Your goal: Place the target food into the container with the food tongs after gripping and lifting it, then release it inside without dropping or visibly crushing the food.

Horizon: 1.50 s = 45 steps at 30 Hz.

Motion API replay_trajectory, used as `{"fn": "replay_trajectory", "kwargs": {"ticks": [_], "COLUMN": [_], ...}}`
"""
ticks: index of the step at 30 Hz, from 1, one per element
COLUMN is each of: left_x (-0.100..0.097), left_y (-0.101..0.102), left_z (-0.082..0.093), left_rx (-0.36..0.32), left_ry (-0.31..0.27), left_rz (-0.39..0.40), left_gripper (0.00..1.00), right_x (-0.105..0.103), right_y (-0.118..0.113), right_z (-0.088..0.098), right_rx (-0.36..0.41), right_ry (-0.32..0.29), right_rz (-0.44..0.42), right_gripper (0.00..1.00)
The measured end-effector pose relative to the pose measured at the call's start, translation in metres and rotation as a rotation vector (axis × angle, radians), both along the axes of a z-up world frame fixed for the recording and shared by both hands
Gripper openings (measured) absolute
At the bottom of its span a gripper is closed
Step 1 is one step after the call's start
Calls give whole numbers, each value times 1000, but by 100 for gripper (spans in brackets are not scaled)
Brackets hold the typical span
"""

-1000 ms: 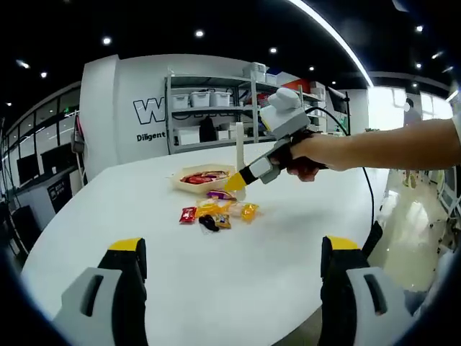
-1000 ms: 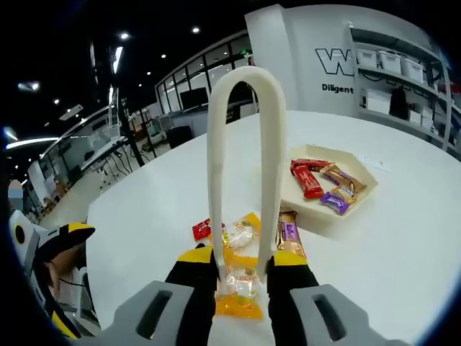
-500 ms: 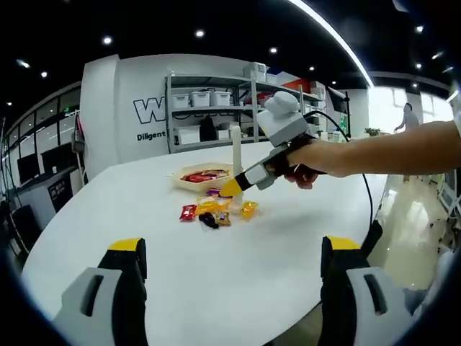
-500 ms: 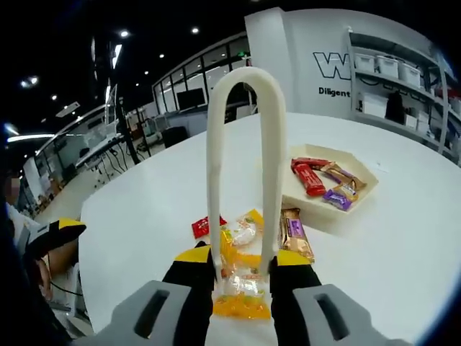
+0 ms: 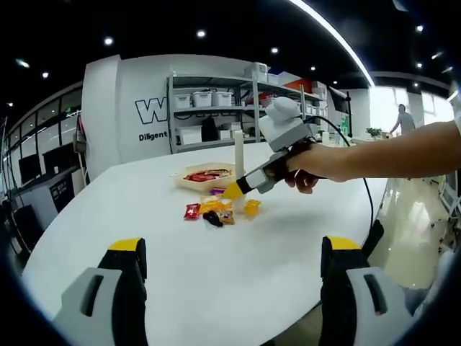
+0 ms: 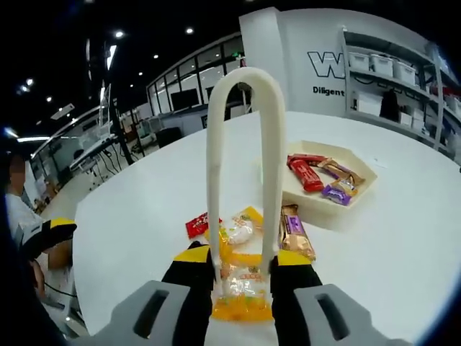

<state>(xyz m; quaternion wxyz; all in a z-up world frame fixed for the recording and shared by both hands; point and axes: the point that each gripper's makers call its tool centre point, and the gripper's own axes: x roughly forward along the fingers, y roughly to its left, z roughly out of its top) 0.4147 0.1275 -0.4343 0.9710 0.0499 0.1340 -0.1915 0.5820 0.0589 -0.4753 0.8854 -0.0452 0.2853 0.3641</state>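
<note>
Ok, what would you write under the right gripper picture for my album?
Right gripper squeezes white food tongs over an orange snack packet near the tray.

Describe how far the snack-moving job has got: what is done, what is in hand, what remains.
Done: several wrapped bars lie in the tray. In hand: the right gripper holds the white tongs over an orange-yellow packet on the table. Left: lifting it, carrying it to the tray, releasing; other loose snacks remain beside it.

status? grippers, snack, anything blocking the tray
Left gripper open, idle. Right gripper shut on tongs. Orange snack between tong tips, on table. Tray unobstructed.
</note>
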Motion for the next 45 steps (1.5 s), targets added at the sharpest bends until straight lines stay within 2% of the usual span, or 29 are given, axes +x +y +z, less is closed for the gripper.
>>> {"fn": "replay_trajectory", "kwargs": {"ticks": [5,11,19,26,31,36,45], "left_x": [1,3,4,4,6,9,15], "left_y": [1,2,4,3,3,2,-4], "left_z": [0,1,-1,-2,-2,-4,-9], "left_rx": [-6,-7,-12,-10,-7,-7,-11], "left_ry": [-2,-4,1,2,4,8,18], "left_rz": [3,2,5,3,2,2,-7], "left_gripper": [99,99,99,99,99,99,99], "right_x": [3,6,3,1,-1,8,21], "right_y": [3,2,1,-2,-8,-19,-35], "right_z": [-3,-7,-7,-5,-1,14,43], "right_rx": [-34,-39,-52,-25,44,74,81], "right_ry": [-17,-7,-8,13,59,45,4], "right_rz": [14,10,29,15,-6,-20,-31], "right_gripper": [26,25,18,12,13,13,13]}}
